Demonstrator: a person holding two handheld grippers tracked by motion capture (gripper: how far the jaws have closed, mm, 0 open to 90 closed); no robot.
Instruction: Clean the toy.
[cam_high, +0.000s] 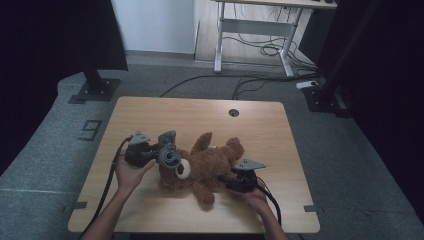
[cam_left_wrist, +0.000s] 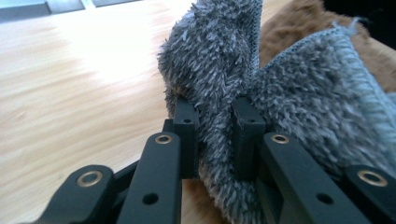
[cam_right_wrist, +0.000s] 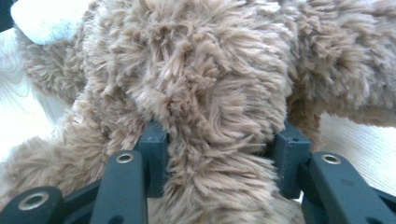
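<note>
Pale wood forms the top of a bench (cam_high: 150, 112) seen from above, standing on grey carpet in a dim room. A small round cable hole (cam_high: 233, 112) sits near the bench's far edge.

A brown plush teddy bear (cam_high: 207, 167) lies flat near the middle of the bench, a little toward the near edge. Its head, with a white muzzle, is at the left end. One limb reaches toward the far edge of the bench and another toward the near edge.

A grey fluffy cloth (cam_high: 169, 150) is bunched against the left side of the bear's head, touching it. In the left gripper view the cloth (cam_left_wrist: 224, 79) rises in folds, with the bear's brown fur (cam_left_wrist: 299, 23) just behind it.

The person's left hand (cam_high: 131, 172) holds the left gripper (cam_high: 156, 152) just left of the bear's head. In its own view, the left gripper (cam_left_wrist: 215, 126) has its jaws drawn narrow and pinching a fold of the grey cloth between them.

The person's right hand (cam_high: 256, 196) holds the right gripper (cam_high: 226, 179) against the bear's right end. In its own view, the right gripper (cam_right_wrist: 219, 154) has its jaws spread wide around a thick part of the bear's furry body (cam_right_wrist: 210, 93), pressing into the fur on both sides.
</note>
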